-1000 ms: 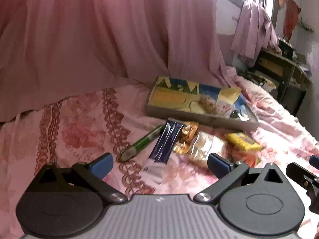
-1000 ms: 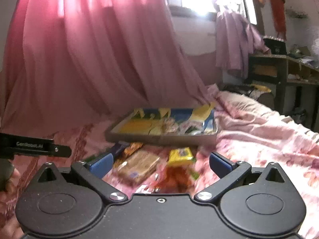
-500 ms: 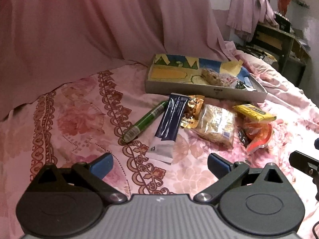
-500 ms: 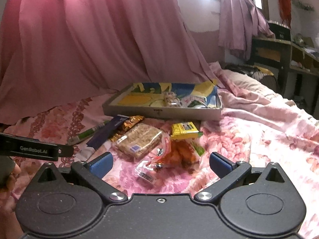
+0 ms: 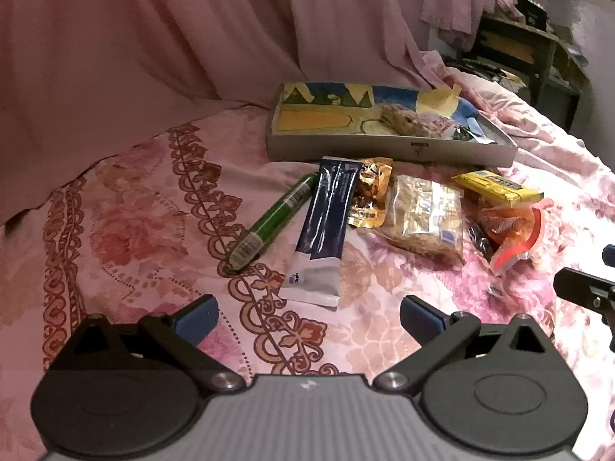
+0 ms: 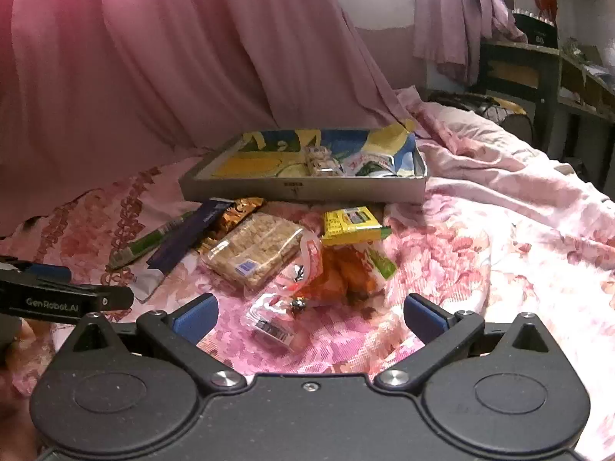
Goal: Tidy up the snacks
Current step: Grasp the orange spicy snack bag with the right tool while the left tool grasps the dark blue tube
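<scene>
Compared with a second ago, both wrist views have tipped down: the window is gone from the top and the flowered bedsheet (image 5: 127, 230) fills more of the picture, with the snacks closer. The grey tray (image 5: 388, 150) lies well ahead of both claws, already with some packets inside. The left gripper (image 5: 307, 313) is level above the sheet, fingers spread wide and empty, the dark blue packet (image 5: 326, 226) just ahead of it. The right gripper (image 6: 309, 313) is also spread and empty; the cracker pack (image 6: 257, 249) and orange packet (image 6: 346, 276) lie just ahead.
</scene>
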Demonstrator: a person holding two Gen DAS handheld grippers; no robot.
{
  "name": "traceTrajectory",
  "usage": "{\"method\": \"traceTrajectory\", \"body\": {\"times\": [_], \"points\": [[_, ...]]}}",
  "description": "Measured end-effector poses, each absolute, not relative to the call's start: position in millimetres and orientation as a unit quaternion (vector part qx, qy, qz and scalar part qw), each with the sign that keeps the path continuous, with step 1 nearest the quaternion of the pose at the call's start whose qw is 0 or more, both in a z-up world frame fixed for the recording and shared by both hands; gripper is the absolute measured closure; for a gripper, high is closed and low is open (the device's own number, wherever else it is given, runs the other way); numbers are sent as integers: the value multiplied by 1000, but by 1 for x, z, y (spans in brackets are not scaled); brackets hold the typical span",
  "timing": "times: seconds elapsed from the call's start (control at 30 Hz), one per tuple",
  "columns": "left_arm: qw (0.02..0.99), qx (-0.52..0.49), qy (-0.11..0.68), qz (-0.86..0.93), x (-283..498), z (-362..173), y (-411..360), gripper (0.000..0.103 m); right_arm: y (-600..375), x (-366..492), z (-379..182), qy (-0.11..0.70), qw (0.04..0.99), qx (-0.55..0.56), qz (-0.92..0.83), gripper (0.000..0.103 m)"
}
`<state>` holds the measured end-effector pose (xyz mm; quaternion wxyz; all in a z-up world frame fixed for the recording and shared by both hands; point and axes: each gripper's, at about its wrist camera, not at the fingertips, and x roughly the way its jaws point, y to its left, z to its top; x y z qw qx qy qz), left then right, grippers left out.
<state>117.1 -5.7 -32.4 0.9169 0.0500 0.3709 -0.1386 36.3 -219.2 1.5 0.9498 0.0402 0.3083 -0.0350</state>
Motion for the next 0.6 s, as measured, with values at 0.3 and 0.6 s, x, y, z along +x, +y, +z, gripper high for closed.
{"method": "traceTrajectory", "body": {"times": [0.3,0.6], "points": [[918,53,362,-156,135,-33,-11,0,-219,54,-10,330,943,34,-42,1],[922,54,351,-158,154,-41,-22,1,-221,79,-16,331,943,18,-38,1]]}}
